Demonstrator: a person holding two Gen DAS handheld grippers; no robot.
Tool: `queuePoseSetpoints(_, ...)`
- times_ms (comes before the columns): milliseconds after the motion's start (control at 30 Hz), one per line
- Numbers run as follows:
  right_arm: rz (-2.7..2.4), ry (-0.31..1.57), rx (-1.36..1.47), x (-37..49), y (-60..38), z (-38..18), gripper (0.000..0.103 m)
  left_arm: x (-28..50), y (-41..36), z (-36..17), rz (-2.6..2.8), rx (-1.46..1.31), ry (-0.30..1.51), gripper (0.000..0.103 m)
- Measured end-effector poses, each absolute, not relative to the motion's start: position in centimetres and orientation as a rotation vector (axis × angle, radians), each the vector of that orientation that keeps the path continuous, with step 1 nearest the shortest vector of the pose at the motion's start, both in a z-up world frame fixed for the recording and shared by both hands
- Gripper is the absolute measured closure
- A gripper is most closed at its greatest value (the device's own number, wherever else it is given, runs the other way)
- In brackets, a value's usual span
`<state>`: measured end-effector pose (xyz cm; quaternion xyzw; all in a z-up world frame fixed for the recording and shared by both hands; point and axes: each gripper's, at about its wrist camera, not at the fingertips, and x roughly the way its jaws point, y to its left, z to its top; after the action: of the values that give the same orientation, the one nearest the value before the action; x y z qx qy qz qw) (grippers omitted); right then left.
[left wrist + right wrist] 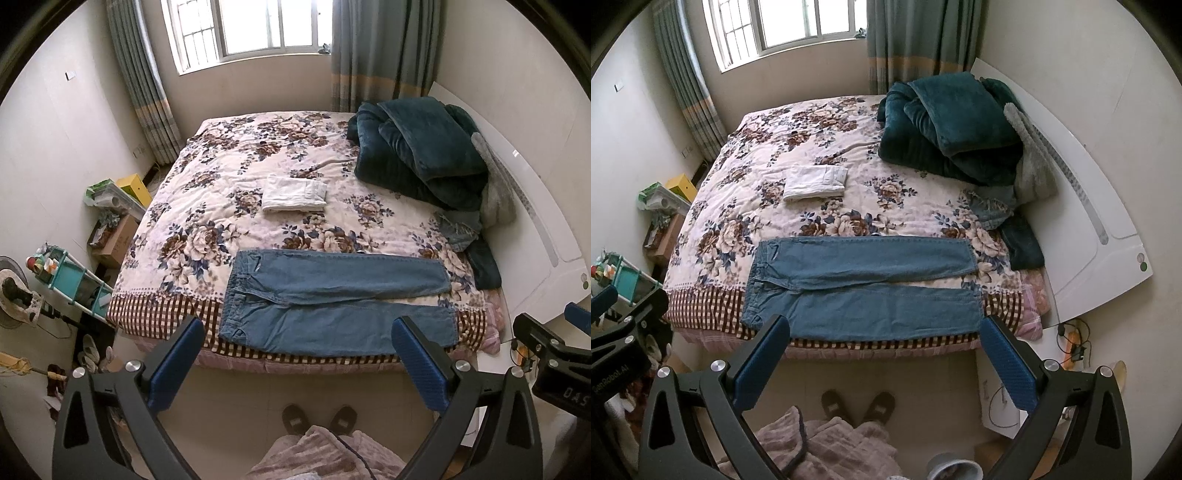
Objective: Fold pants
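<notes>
Both grippers hang spread wide and empty above the floor at the near edge of the bed: the left gripper (pixel 299 363) and the right gripper (pixel 882 360) each frame the blue jeans (pixel 332 299) between their blue-padded fingers without touching them. These jeans lie flat along the bed's near edge, waistband to the left, both legs stretched rightward and slightly parted. Beyond them on the floral quilt (pixel 207 206) sits a folded white garment (pixel 294 193), well apart. A heaped dark-green blanket (pixel 417 147) fills the far right corner, beside a white headboard (pixel 546 221). Nothing lies between grippers and jeans.

Below, slippered feet (pixel 319 417) stand on the floor. The left view shows a teal shelf cart (pixel 74 280) by the wall; the right view shows cables (pixel 1075 343) on a white surface beside the bed.
</notes>
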<state>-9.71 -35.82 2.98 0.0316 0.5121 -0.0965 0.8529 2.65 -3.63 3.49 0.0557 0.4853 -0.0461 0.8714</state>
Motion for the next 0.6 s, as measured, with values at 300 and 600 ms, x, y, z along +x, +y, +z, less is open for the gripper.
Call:
queuePoseSetpoints(300, -0.246, 1.061, 0.083, -8.9, -35.7, 1.3, 0.0, 4.7, -2.2, 0.6, -0.076, 0.103, 0.966, 0.0)
queuePoseSetpoints(600, -0.367, 1.019, 0.08, -2.7, -35.3, -3.9, 0.0, 10.6, -2.1, -5.8, -0.135, 0.114, 0.993, 0.0)
